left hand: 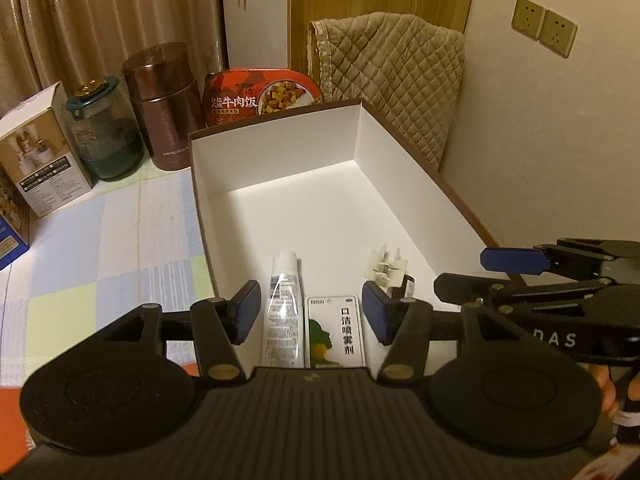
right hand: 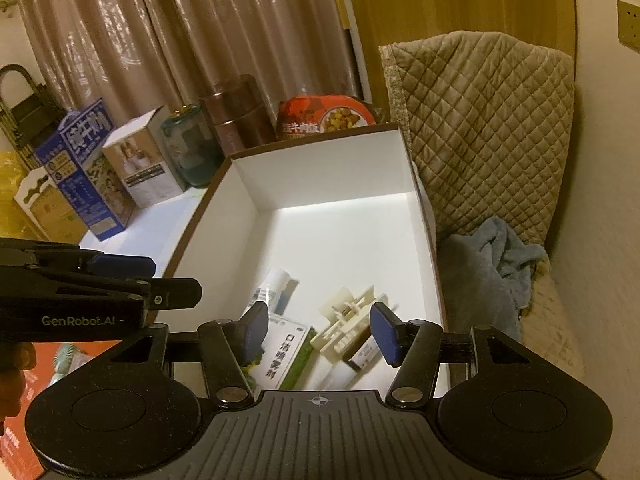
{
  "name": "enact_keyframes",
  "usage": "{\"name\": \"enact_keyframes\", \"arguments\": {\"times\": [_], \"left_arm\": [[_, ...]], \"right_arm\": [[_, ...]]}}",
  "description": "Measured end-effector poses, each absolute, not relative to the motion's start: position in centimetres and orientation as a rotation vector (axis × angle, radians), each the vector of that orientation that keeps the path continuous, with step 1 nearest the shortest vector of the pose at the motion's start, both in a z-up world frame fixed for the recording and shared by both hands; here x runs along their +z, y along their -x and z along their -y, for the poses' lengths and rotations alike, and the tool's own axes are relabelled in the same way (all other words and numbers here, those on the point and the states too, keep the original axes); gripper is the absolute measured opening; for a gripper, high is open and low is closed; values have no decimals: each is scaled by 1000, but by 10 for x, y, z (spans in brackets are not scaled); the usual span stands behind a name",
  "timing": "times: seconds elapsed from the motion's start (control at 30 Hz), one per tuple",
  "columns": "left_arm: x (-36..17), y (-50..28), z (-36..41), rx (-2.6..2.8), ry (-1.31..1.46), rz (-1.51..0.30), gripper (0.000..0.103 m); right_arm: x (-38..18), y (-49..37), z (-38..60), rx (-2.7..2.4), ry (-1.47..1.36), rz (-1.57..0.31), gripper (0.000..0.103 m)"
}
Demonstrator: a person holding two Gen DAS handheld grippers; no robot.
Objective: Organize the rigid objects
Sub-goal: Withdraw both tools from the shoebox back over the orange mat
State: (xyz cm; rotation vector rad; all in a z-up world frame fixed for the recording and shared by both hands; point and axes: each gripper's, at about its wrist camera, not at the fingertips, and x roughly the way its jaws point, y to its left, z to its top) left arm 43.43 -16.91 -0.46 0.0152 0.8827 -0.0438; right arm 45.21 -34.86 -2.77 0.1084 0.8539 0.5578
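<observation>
A white cardboard box with a brown rim (left hand: pixel 280 208) stands open on the table. At its near end lie a white tube (left hand: pixel 282 312), a green-and-white spray carton (left hand: pixel 336 332), a cream plastic clip piece (left hand: pixel 386 268) and a small dark bottle (left hand: pixel 406 286). My left gripper (left hand: pixel 312 312) hovers open above the tube and the carton, pressing on nothing. The right gripper (right hand: pixel 320 330) is open over the clip piece (right hand: pixel 348 320) and the carton (right hand: pixel 284 356), holding nothing. Each gripper shows in the other's view: right gripper (left hand: pixel 480 274), left gripper (right hand: pixel 160 278).
Behind the box stand a red rice-meal tub (left hand: pixel 260 96), a brown canister (left hand: pixel 164 108), a green-lidded glass jar (left hand: pixel 106 132), a white product carton (left hand: pixel 40 152) and a blue milk carton (right hand: pixel 84 172). A quilted chair (right hand: pixel 480 120) with a blue towel (right hand: pixel 492 268) is at the right.
</observation>
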Motion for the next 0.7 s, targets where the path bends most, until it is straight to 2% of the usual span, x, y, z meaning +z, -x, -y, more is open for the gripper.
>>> {"name": "enact_keyframes", "arguments": {"times": [0.7], "left_arm": [[12,-350,141,-69,18,-878,52]], "right_arm": [[-7,-381,340,535,-137,-860,59]]}}
